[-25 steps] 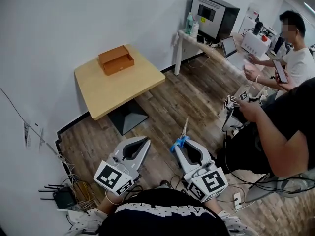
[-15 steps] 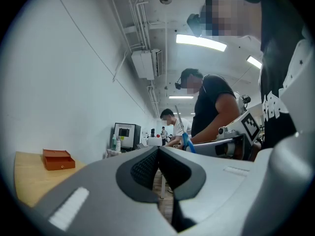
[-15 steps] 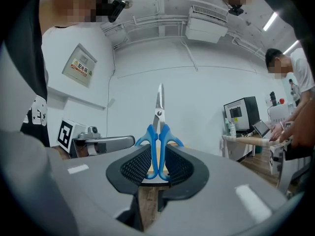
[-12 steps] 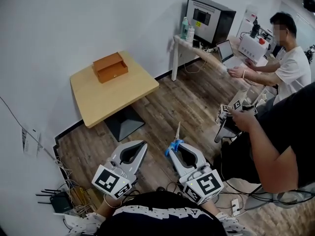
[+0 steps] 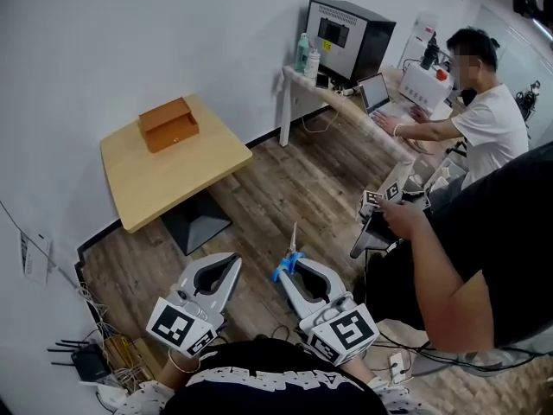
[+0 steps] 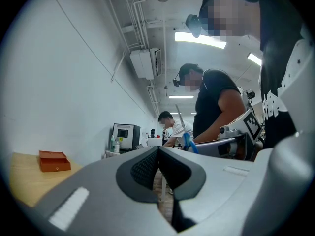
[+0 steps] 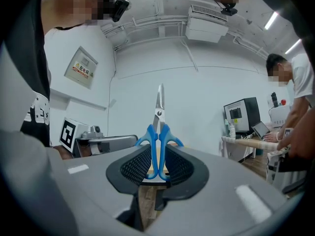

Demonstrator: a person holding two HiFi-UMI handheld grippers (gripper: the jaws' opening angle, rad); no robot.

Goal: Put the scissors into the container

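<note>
- The right gripper (image 5: pixel 284 272) is clamped on the scissors (image 5: pixel 290 251): in the right gripper view its 2 pads press the blue handle loops from either side (image 7: pixel 158 164).
- The scissors (image 7: pixel 158 132) stand straight along the jaws, with the handles inside the grip and the closed metal blades sticking out past the jaw tips.
- The left gripper (image 5: pixel 232 262) has its jaws closed together with nothing between them; the left gripper view shows the pads meeting at the tip (image 6: pixel 158 152).
- Both grippers are held low in front of the person, side by side and a little apart, over the wood floor (image 5: pixel 285 188).
- From the left gripper view, the scissors (image 6: pixel 187 139) show just to the right, above the other gripper's jaws.
- The container (image 5: pixel 168 124), an open brown box, sits on the far part of the table (image 5: pixel 177 180), close to the wall and well apart from both grippers.
- It also shows at the left edge of the left gripper view (image 6: pixel 54 161), on the tabletop (image 6: pixel 22 178).
- At the right, a standing person (image 5: pixel 484 232) holds another gripper; beyond, a 2nd person (image 5: pixel 488 115) sits at a desk (image 5: pixel 346 102) with a laptop (image 5: pixel 377 92).
</note>
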